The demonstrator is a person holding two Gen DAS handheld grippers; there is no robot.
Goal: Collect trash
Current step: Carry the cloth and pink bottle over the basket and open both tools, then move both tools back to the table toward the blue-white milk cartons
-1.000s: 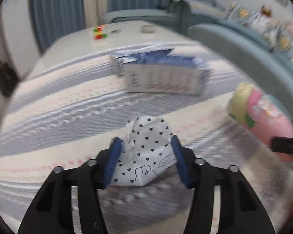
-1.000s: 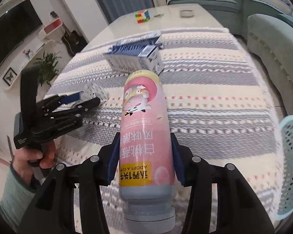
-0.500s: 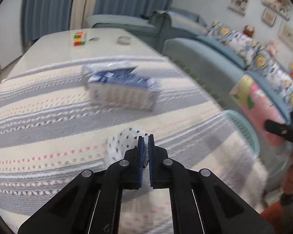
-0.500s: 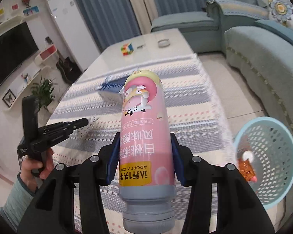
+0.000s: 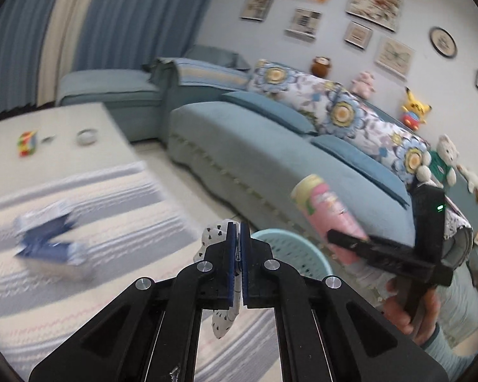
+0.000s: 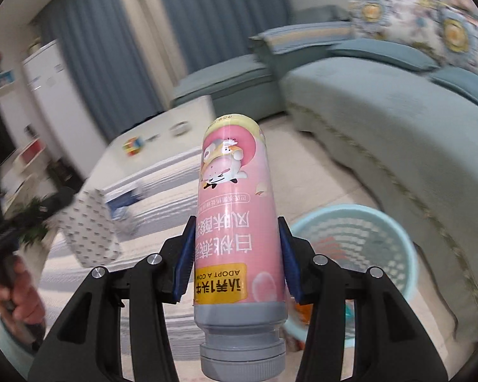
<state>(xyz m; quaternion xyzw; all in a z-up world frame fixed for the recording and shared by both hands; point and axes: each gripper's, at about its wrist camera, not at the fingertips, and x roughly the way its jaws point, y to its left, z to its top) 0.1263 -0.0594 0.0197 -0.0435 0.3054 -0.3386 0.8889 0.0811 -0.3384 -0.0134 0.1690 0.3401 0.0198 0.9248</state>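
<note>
pink plastic drink bottle (image 6: 237, 222) clamped cap-down in right gripper (image 6: 237, 261) jaws, up over the floor | white heart-print paper scrap (image 5: 221, 315) pinched in left gripper (image 5: 236, 254) jaws, nearly closed, past tabletop edge | light-blue mesh basket (image 6: 395, 232) on floor by teal sofa (image 5: 271, 165); trash inside only in right view

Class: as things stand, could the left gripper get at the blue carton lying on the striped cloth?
Probably not yet. The left gripper is shut on the heart-print wrapper, so it has no free grip. Nothing stands between it and the blue carton, though.
</note>
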